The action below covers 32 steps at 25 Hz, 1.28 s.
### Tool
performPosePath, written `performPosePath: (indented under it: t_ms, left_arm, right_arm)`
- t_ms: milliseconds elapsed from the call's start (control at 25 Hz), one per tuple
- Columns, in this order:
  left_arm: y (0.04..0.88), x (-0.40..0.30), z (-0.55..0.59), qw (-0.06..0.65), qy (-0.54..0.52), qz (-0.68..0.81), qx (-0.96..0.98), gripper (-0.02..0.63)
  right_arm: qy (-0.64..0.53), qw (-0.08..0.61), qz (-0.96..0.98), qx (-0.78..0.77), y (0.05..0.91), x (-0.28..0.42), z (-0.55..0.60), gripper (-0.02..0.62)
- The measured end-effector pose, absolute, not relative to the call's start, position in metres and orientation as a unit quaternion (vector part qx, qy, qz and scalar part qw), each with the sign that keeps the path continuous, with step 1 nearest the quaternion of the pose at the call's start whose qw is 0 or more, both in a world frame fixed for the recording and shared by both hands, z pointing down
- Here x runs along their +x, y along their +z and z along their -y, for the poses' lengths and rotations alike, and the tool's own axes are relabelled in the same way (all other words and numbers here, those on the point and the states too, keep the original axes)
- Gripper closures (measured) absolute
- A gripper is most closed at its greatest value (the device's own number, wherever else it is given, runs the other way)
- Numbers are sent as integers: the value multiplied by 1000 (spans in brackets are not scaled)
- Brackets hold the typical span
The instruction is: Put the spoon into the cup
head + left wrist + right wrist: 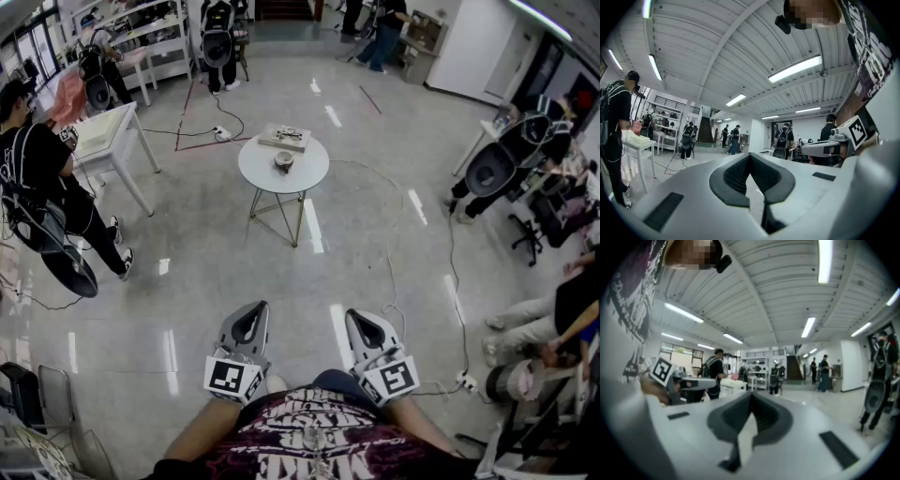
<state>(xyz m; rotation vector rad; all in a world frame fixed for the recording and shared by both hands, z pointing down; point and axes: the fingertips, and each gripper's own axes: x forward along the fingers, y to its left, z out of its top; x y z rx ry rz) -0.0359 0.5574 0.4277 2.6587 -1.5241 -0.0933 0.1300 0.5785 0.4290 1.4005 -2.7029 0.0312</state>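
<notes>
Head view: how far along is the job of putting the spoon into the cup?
Done: nothing visible yet. In hand: nothing; the left gripper and right gripper are near the person's body, jaws together and empty. Left: everything. The cup stands on the round table far ahead; the spoon is too small to make out.

Dark T-shirt (319,439), maroon-and-white lettering printed across front. Handheld left gripper (251,313) and right gripper (361,321): light grey moulded shells, black textured pads (736,176), dark rectangular insets on top. White cube (232,377) with black square markers on each.
</notes>
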Motion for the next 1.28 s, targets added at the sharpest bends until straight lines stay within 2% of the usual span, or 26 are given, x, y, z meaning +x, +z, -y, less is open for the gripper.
performPosePath:
  t_ms: [200, 440, 680, 920, 1280]
  left_arm:
    - [435, -51, -560, 54, -34, 495, 867, 581]
    - [450, -51, -553, 73, -34, 492, 867, 581]
    - [460, -61, -533, 76, -15, 516, 853, 581]
    - [454, -57, -494, 44, -2, 533, 845, 581]
    - [436, -34, -411, 42, -14, 523, 851, 581]
  right_arm:
    - [29, 64, 882, 465, 438, 119, -588, 563]
    - [59, 48, 880, 468, 446, 115, -576, 563]
    - [46, 65, 888, 452, 460, 103, -557, 563]
    - [45, 62, 891, 447, 468, 110, -514, 563]
    - [19, 69, 898, 434, 457, 127, -434, 563]
